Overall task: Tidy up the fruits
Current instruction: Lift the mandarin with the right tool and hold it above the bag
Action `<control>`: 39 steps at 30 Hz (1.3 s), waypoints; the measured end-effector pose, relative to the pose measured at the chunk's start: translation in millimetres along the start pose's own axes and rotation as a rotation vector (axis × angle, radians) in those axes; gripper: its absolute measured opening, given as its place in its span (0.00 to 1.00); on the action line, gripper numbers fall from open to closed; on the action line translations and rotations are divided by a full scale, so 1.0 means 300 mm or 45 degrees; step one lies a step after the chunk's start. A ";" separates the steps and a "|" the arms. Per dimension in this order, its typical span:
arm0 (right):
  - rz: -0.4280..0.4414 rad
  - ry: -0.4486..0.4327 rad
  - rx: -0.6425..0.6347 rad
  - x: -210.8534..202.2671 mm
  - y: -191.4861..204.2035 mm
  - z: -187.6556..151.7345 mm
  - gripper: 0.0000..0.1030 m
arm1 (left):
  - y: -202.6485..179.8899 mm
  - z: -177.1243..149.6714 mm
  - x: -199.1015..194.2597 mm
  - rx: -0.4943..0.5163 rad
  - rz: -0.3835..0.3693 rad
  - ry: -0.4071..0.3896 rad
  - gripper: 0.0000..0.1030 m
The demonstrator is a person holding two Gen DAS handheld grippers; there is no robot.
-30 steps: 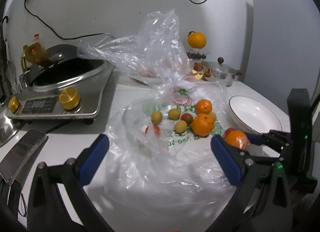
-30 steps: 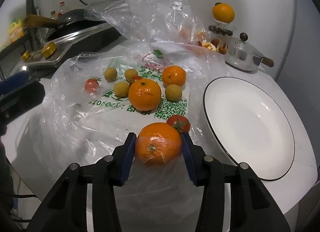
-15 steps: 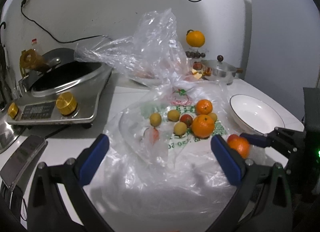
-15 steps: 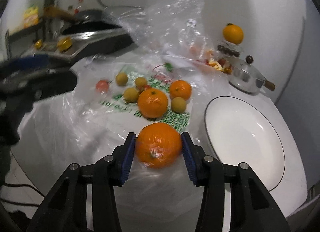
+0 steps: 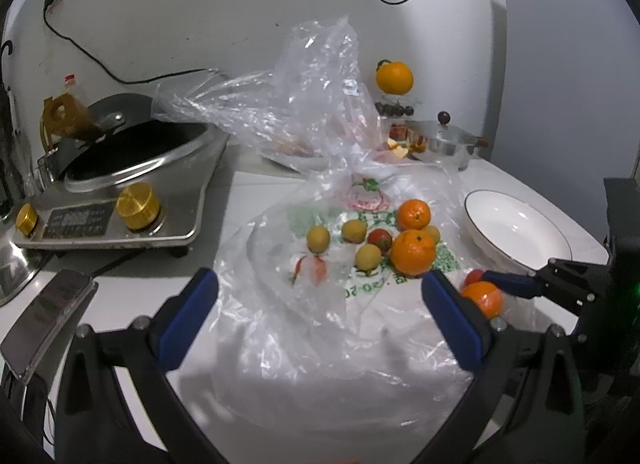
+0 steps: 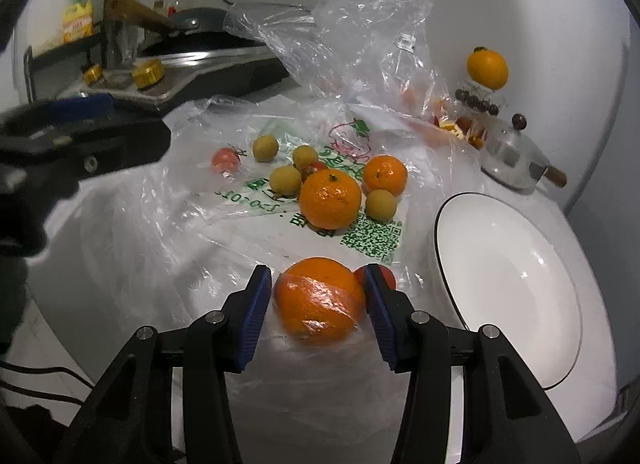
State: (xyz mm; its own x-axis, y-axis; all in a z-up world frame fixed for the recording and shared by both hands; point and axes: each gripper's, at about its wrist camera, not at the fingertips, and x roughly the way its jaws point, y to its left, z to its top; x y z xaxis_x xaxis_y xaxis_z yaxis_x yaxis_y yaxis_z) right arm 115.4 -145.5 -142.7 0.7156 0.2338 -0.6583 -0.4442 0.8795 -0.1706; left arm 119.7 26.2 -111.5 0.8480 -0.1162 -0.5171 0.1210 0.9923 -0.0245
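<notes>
My right gripper [image 6: 317, 306] is shut on an orange [image 6: 319, 299] with a strip of clear plastic across it, held just above the plastic bag [image 6: 168, 232]; it also shows in the left wrist view [image 5: 482, 298]. A small tomato [image 6: 387, 276] lies right behind it. On the bag lie two more oranges [image 6: 330, 198], several small yellow fruits [image 6: 285, 180] and tomatoes [image 6: 225, 159]. The empty white plate [image 6: 508, 272] stands to the right. My left gripper [image 5: 320, 308] is open and empty, low over the bag's near side.
A steel cooker with gold knobs [image 5: 132, 183] stands at left, a phone [image 5: 44, 312] near the front left edge. A lidded steel pot [image 6: 516, 167] and an orange on a stand [image 6: 487, 68] are at the back right. A crumpled bag [image 5: 312, 103] rises at the back.
My right gripper has lifted the orange slightly and swung a little; the plastic strip now lies across the fruit. My left gripper has drawn back a little and stays open.
</notes>
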 end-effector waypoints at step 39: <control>-0.103 0.083 0.291 0.007 -0.074 0.077 0.43 | 0.003 0.032 -0.021 -0.002 0.001 -0.029 0.99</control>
State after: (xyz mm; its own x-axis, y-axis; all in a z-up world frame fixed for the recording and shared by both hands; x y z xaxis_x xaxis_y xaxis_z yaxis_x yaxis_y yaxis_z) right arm 139.3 -155.0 -123.4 0.7046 0.1378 -0.6961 -0.2480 0.9669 -0.0596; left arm 119.4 27.6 -100.0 0.8596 -0.1161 -0.4975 0.1195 0.9925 -0.0252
